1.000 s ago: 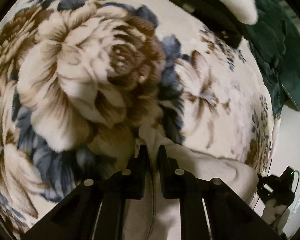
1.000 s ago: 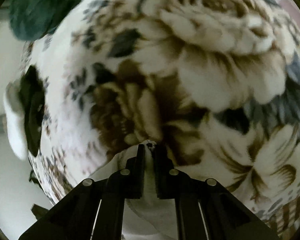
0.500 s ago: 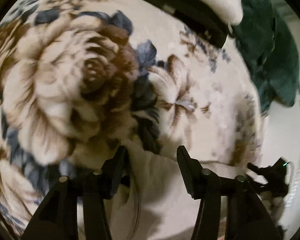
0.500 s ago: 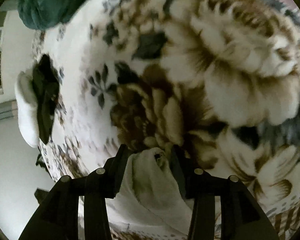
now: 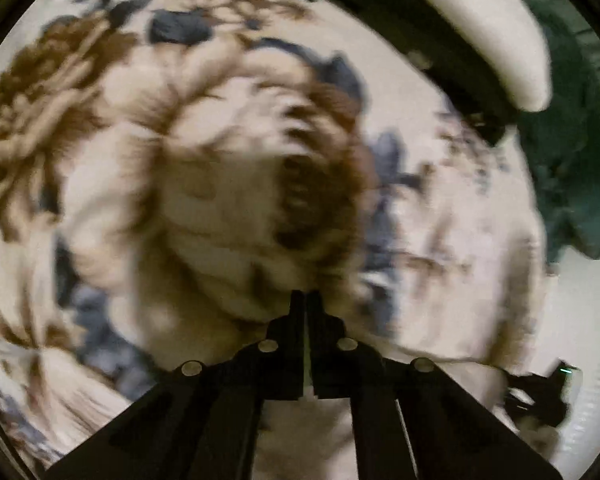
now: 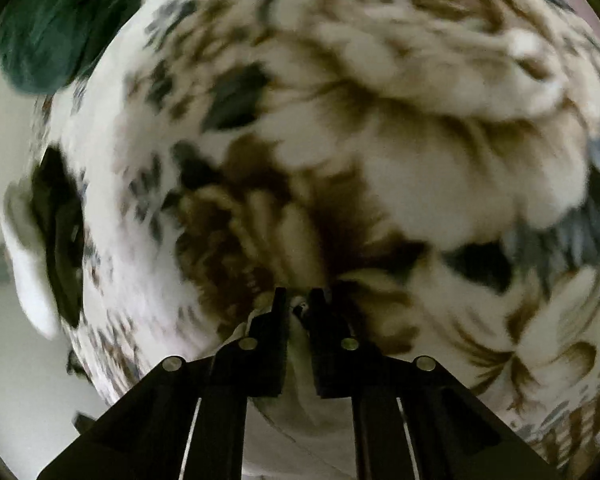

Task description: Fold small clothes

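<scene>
A small cream-white garment (image 5: 300, 432) lies on a floral blanket (image 5: 220, 184), under and behind my fingers. My left gripper (image 5: 306, 300) is shut, a thin strip of the cream cloth showing between its fingers. In the right wrist view the same garment (image 6: 298, 344) shows between and below the fingers. My right gripper (image 6: 298, 298) is shut on a bunched edge of it, just above the blanket (image 6: 420, 160). Both views are blurred by motion.
A dark green cloth (image 5: 572, 168) lies at the blanket's far right edge, also in the right wrist view (image 6: 52, 28). A white cushion over a dark item (image 5: 484, 28) sits at the far edge. A black device (image 5: 540, 396) lies at right.
Both grippers were shut on the garment a second ago, opened wide half a second ago, and are shut on it again now. Both views have shifted and blurred.
</scene>
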{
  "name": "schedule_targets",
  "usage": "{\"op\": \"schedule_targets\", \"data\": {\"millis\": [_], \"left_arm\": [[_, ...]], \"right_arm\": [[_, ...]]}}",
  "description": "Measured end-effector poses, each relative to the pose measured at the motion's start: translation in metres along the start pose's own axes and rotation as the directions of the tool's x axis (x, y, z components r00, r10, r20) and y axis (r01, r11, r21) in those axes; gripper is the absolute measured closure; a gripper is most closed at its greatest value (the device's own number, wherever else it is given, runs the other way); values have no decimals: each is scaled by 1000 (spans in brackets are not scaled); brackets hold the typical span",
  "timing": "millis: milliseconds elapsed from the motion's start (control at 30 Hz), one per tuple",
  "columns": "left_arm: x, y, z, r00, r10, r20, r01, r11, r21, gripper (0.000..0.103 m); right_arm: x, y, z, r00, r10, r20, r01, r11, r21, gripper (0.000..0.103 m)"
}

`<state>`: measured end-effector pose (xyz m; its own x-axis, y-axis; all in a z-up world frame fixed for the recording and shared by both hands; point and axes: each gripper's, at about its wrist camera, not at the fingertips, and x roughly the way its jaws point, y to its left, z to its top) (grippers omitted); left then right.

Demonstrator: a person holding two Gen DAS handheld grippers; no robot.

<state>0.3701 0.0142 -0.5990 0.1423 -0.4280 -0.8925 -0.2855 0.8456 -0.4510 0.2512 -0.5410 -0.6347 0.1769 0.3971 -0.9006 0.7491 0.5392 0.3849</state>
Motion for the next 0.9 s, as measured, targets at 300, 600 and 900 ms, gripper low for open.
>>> {"op": "schedule_targets", "data": {"millis": [300,600,900], "left_arm": [[38,-58,-24,993,89,-76,-72,977,202,82],[23,-32,-26,988,154,11,-153,974,167,95],[14,-24,-10,992,124,6,-124,986,111,99]], "right_arm": [[-4,22,-7,998,-26,-65,19,994,-112,58],[-7,6,-17,1000,-1,12,2,999,-36,90],[5,-18,0,995,72,-70,-63,991,118,85]]}}
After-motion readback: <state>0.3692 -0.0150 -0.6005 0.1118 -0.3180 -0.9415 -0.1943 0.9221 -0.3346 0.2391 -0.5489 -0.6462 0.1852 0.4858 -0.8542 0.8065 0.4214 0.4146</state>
